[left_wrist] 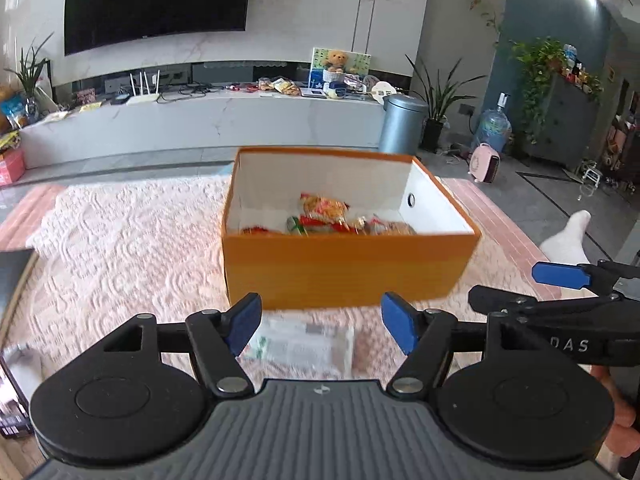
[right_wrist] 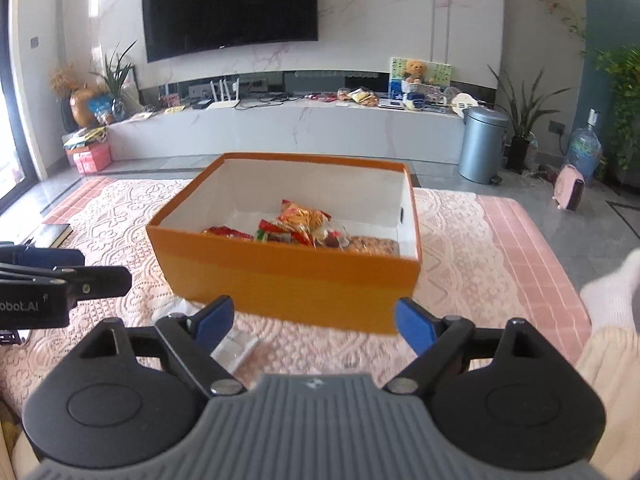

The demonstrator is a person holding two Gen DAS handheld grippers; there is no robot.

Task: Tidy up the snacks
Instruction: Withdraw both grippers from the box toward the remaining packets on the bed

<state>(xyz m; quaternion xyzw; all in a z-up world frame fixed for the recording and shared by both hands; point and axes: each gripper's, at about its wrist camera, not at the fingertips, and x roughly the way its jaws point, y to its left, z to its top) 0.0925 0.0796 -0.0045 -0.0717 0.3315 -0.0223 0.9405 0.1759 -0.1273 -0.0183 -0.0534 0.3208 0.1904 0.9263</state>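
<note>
Below left gripper, fingers apart: snack packet; right gripper likewise spread.

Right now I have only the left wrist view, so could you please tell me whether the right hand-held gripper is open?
Observer: Yes. Its own camera shows the right hand-held gripper open and empty, facing the orange box.
Operator: Thank you. Is the snack packet near it?
Observer: The clear packet lies on the lace cloth, low beside its left-side finger.
Operator: Is anything to its right?
Observer: A cream-trousered leg sits at the table's right edge.
</note>
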